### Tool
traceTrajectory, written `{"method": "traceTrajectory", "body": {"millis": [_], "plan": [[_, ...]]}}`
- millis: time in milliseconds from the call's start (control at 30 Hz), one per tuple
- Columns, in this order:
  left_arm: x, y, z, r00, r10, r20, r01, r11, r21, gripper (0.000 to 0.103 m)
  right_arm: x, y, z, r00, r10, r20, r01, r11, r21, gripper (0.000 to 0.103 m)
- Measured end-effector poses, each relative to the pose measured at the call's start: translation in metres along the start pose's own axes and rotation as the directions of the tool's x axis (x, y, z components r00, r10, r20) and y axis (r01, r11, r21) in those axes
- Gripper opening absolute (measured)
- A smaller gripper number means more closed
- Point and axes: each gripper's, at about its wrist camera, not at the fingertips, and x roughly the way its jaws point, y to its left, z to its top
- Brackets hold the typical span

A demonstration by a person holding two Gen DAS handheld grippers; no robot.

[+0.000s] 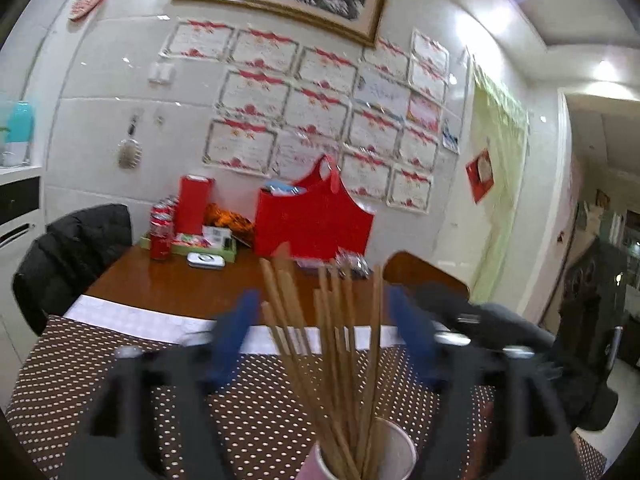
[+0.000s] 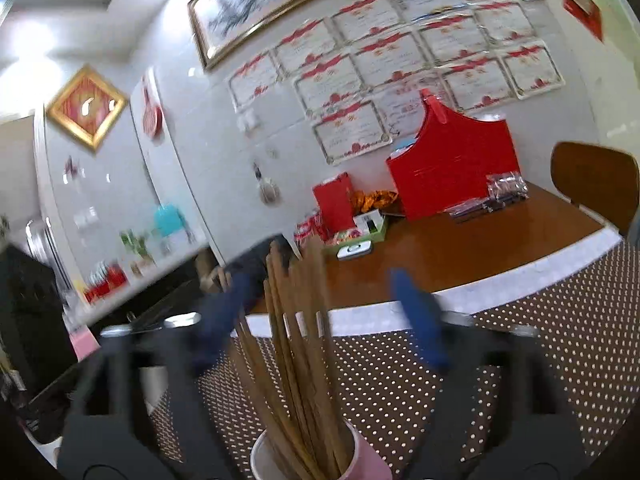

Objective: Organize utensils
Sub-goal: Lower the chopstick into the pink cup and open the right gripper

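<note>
A pink paper cup (image 1: 394,452) sits at the bottom of the left wrist view. Several wooden chopsticks (image 1: 332,340) stand fanned out in it. My left gripper (image 1: 324,328) is open, its blue fingers (image 1: 236,332) wide on either side of the sticks and not touching them. The right wrist view shows the same kind of pink cup (image 2: 368,460) with several chopsticks (image 2: 288,340). My right gripper (image 2: 320,312) is also open around them, with clear gaps. I cannot tell whether it is one cup or two.
A brown polka-dot cloth (image 1: 80,380) covers the near part of the wooden table (image 1: 180,280). At the far wall stand a red bag (image 1: 316,220), soda cans (image 1: 162,232) and a tray of small items. A jacket-draped chair (image 1: 72,256) is at left, a wooden chair (image 2: 596,176) at right.
</note>
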Motion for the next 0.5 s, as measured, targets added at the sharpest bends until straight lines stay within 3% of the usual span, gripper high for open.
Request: {"method": "traceTrajectory", "body": {"millis": [167, 267, 500], "plan": [[-0.033, -0.005, 0.011, 0.999, 0.053, 0.004, -0.053, 0.998, 0.03, 0.082, -0.035, -0.006, 0.012, 1.0, -0.018, 0.006, 0.017, 0.999, 0.031, 0.097], [-0.059, -0.016, 0.015, 0.995, 0.098, 0.009, -0.098, 0.993, 0.068, 0.087, -0.061, -0.005, 0.019, 0.996, -0.086, -0.007, 0.086, 0.995, 0.045, 0.097], [-0.12, -0.052, 0.003, 0.984, 0.177, 0.031, -0.18, 0.965, 0.189, 0.091, -0.114, 0.006, 0.019, 0.986, -0.157, -0.065, 0.159, 0.987, 0.03, 0.097]]}}
